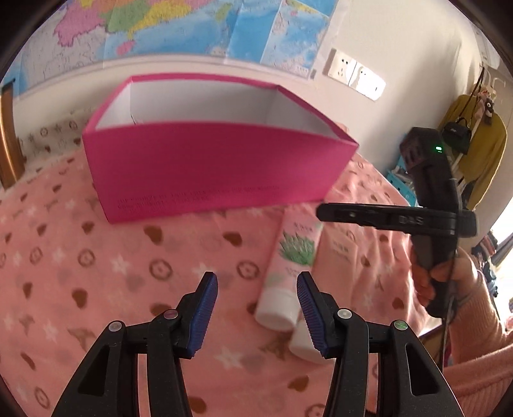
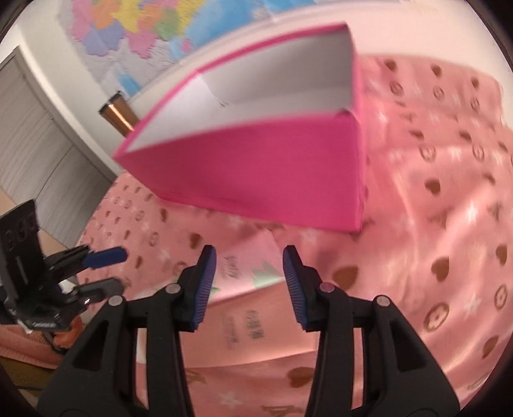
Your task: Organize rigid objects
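An open pink box [image 1: 218, 166] with a white inside stands on the pink bedspread [image 1: 96, 256]. In front of it lies a pink tube [image 1: 290, 256] with a leaf print and a white cap. A second pink tube [image 1: 340, 253] rests against its right side. My left gripper [image 1: 258, 282] hovers open over the bedspread, with the first tube's cap just inside its right finger, untouched. In the right wrist view my right gripper [image 2: 250, 256] stands open above a pink tube [image 2: 243, 288], with the box [image 2: 256, 166] beyond. Neither holds anything.
A hand [image 1: 449, 276] holds the right gripper [image 1: 330, 213] above the tubes. The left gripper [image 2: 120, 269] shows at the left of the right wrist view. A map [image 1: 192, 29] covers the wall behind the box. Clothes and bags [image 1: 474, 144] hang at the far right.
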A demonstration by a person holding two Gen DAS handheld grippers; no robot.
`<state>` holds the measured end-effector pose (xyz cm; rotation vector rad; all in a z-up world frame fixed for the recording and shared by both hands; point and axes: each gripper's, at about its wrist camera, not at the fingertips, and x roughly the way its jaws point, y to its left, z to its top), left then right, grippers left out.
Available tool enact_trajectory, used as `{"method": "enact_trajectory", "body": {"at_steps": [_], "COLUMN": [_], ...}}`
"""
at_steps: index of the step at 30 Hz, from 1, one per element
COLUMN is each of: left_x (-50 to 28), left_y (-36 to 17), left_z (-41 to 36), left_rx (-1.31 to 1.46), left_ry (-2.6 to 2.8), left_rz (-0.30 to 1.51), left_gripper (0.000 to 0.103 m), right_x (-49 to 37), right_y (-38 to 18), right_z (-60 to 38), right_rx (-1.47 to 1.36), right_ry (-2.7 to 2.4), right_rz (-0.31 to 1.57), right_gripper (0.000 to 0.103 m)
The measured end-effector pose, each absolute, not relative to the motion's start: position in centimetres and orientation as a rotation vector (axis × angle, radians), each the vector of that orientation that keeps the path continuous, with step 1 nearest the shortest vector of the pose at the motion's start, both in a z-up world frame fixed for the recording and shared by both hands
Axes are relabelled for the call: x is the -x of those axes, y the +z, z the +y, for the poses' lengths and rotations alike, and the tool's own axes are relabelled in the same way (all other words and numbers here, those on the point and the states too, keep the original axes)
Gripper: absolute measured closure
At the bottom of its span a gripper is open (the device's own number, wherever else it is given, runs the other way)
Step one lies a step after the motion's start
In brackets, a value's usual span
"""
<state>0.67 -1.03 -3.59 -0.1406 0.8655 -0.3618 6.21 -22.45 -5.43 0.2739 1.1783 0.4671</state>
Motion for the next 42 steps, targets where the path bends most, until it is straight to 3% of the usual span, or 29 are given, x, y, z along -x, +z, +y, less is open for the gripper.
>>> {"method": "enact_trajectory", "body": {"at_steps": [16,20,42], "left_x": [1.3,0.8,-3.3], "left_y": [-5.6,-5.7,-5.7], "left_z": [-1.7,-2.3,0.2], "left_rx": [0.248,0.253,0.263], "left_ry": [-0.449,-0.470,-0.366], "left_rz": [0.987,0.993,0.974], "left_gripper": [0.053,0.061,0.061], "right_x": [-7.0,-6.7,-4.3], "right_y": [-6.9,-6.6,-5.8], "right_z": [-22.0,-21.4,-22.2], "right_rx": [-0.279,-0.257,-0.302], "right_ry": [0.470,0.495,0.522], "right_rz": [1.191,1.196,1.221], "right_gripper": [0.058,0.057,0.056]}}
